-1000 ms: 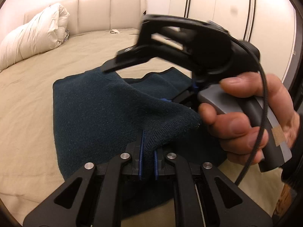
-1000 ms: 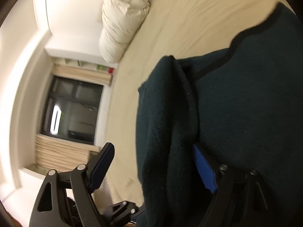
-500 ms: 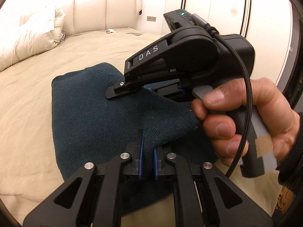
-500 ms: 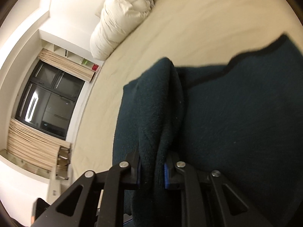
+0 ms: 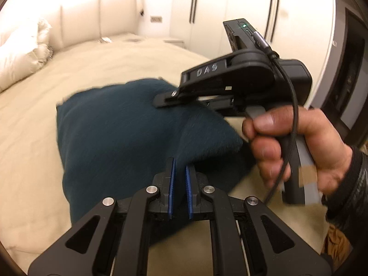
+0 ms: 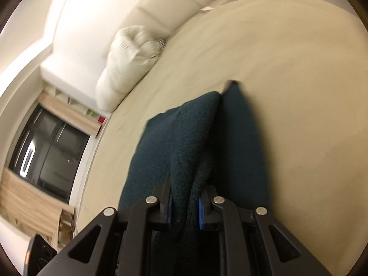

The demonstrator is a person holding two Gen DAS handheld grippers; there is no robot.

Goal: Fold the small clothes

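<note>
Beige bed [image 5: 96, 69] under dark-teal garment [image 5: 119, 138], pillow [image 5: 20, 55]

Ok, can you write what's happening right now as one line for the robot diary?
step: folding | left gripper: shut on dark teal cloth | right gripper: shut on dark teal cloth | surface: beige bed | fold: not finished

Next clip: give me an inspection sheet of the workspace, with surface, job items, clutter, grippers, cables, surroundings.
Surface: beige bed sheet, lightly creased.
Job's things: one dark teal garment, partly folded, near edge lifted off the sheet.
Clutter: small pale items by the headboard, too small to identify.
Grippers: left hand-held gripper shut on the garment; right hand-held gripper shut on a bunched fold.
Cables: black cable running from the right hand-held gripper past the hand.
Surroundings: white pillow, padded headboard, wardrobe doors, dark window.
</note>
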